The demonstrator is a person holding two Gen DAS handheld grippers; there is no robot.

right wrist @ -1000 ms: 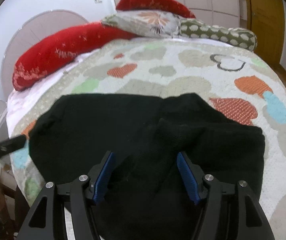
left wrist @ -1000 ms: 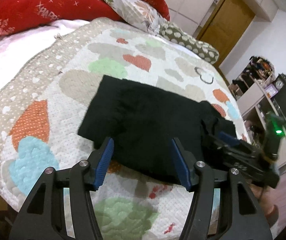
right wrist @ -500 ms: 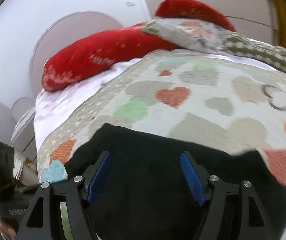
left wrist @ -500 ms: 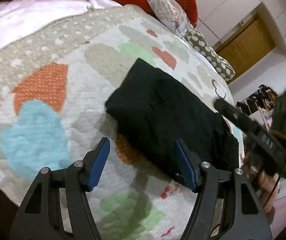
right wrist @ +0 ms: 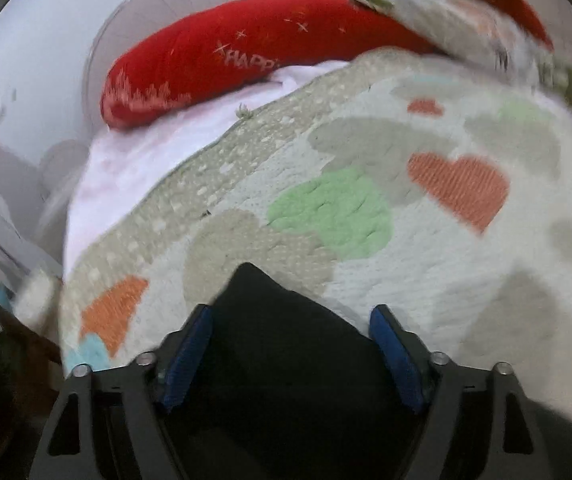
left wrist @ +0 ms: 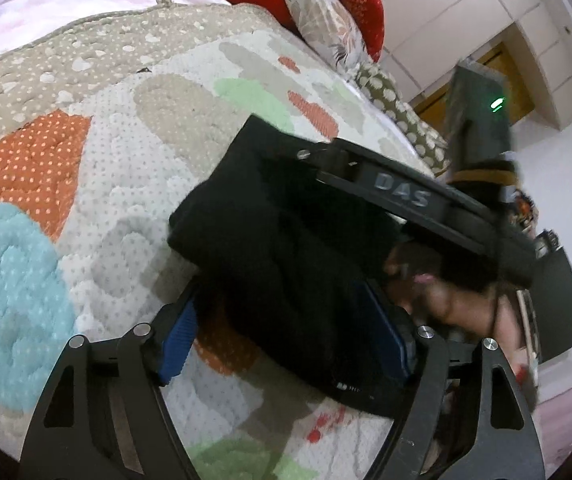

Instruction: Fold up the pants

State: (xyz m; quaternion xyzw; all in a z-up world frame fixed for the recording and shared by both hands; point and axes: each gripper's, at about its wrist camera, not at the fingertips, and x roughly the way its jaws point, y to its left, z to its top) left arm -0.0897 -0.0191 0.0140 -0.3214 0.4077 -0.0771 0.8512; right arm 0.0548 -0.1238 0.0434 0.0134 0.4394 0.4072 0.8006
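The black pants [left wrist: 286,248] lie folded into a compact stack on the heart-patterned quilt [left wrist: 98,168]. My left gripper [left wrist: 282,336] is low at the stack's near edge. Its jaws are opening and straddle the cloth, and the blue pads [left wrist: 178,340] do not pinch it. The black frame of my right gripper [left wrist: 401,196] reaches across the top of the pants, with a hand [left wrist: 445,304] behind it. In the right wrist view, a pointed corner of the pants [right wrist: 270,320] lies between the fingers of my right gripper [right wrist: 291,354]. Its jaws are closing, with no grip showing.
Red pillows [right wrist: 254,60] and a floral pillow [left wrist: 325,28] line the head of the bed. A pale pink sheet [right wrist: 146,152] shows beyond the quilt's border, and a white rounded headboard [right wrist: 46,60] stands behind it. A wooden door [left wrist: 501,92] and dark furniture [left wrist: 561,308] are at the right.
My right gripper swept left across the pants to their far-left corner and now crosses the left wrist view. My left gripper sank closer to the near edge, rolled, and spread its fingers wider.
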